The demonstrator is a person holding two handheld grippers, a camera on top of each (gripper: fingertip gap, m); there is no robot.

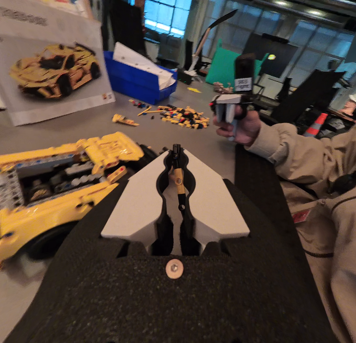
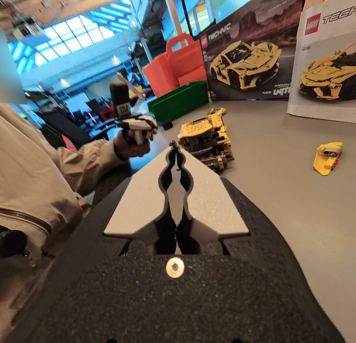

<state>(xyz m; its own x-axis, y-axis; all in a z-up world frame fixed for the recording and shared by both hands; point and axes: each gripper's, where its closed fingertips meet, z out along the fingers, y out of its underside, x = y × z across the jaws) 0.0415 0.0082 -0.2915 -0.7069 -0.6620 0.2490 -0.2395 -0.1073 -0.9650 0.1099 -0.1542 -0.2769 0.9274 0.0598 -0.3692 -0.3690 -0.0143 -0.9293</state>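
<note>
Left gripper: pinches slim black-and-yellow brick rod, beside yellow brick-built car. Right gripper: pinches tiny black-and-red brick pin, raised near car; bare grey tabletop rightward.

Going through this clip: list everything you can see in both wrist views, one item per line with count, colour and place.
partly built car model: one, yellow and black, on the grey table, ahead of both grippers
loose bricks: a pile, mostly yellow and black, far side of table
yellow panel piece: one, lying alone, right
booklet: one, white with car picture, propped upright
set box: one, dark, standing at back
blue bin: one, holding white paper
green bin: one, by an orange bag
black wheel: one, near green bin
left gripper: shut on a black and yellow rod piece
right gripper: shut on a small dark piece
</note>
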